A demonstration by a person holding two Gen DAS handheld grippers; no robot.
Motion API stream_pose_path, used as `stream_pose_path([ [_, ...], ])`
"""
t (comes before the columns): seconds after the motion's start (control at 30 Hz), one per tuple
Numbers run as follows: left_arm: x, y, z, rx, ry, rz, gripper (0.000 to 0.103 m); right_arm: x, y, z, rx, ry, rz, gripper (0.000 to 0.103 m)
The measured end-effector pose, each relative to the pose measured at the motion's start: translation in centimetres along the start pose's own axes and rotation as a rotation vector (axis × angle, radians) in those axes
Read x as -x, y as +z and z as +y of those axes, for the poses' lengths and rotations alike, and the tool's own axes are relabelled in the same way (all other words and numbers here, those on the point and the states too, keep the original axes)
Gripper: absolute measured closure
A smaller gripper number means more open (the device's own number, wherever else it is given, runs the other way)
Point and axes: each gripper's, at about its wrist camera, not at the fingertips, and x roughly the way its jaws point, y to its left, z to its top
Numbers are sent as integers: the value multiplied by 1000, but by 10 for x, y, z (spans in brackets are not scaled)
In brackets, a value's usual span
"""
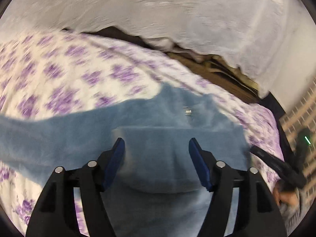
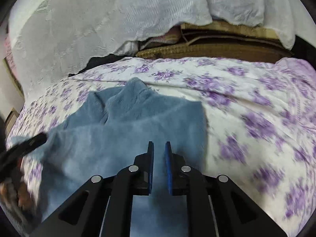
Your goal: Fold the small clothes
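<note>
A blue fleece garment [image 1: 79, 130] lies on the purple-flowered bedsheet [image 1: 59, 69], with one sleeve stretched out to the left and a fold across its middle. A small label [image 1: 187, 111] shows near its collar. My left gripper [image 1: 157, 144] hovers open over the folded part, and no cloth is between its pads. In the right wrist view the garment [image 2: 128, 114] lies rumpled in front of my right gripper [image 2: 159, 146]. Its pads stand close together and pinch the garment's near edge. Each view shows the other gripper at its side, the right gripper [image 1: 276, 164] and the left gripper [image 2: 25, 144].
A white textured cover [image 2: 88, 19] hangs over furniture behind the bed. Brown woven mats [image 2: 207, 49] and boards are stacked under its edge. The flowered sheet [image 2: 246, 98] stretches bare to the right of the garment. A person's hand [image 2: 23, 195] shows at the left edge.
</note>
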Motion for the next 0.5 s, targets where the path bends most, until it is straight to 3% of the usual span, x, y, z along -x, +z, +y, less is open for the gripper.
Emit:
stream_pose_path([
  [0.07,-18,-2,-15,-73,52,32,23,-36,11,-3,-30,-24,71,91],
  [0.13,-45,-8,-17,-110,87,105,22,-61,8,-7,-59,-38,120,95],
  [0.17,-64,-12,-13,-109,122,163,22,-62,7,-8,-66,-32,99,95],
  [0.3,-52,-16,-20,-156,142,118,21,-30,-4,-3,-59,-15,35,90],
  [0.4,-28,-23,-24,-156,81,78,18,2,-29,6,19,8,8,89],
  [0.5,-39,-34,-22,-204,169,126,8,4,-61,4,52,18,55,83],
])
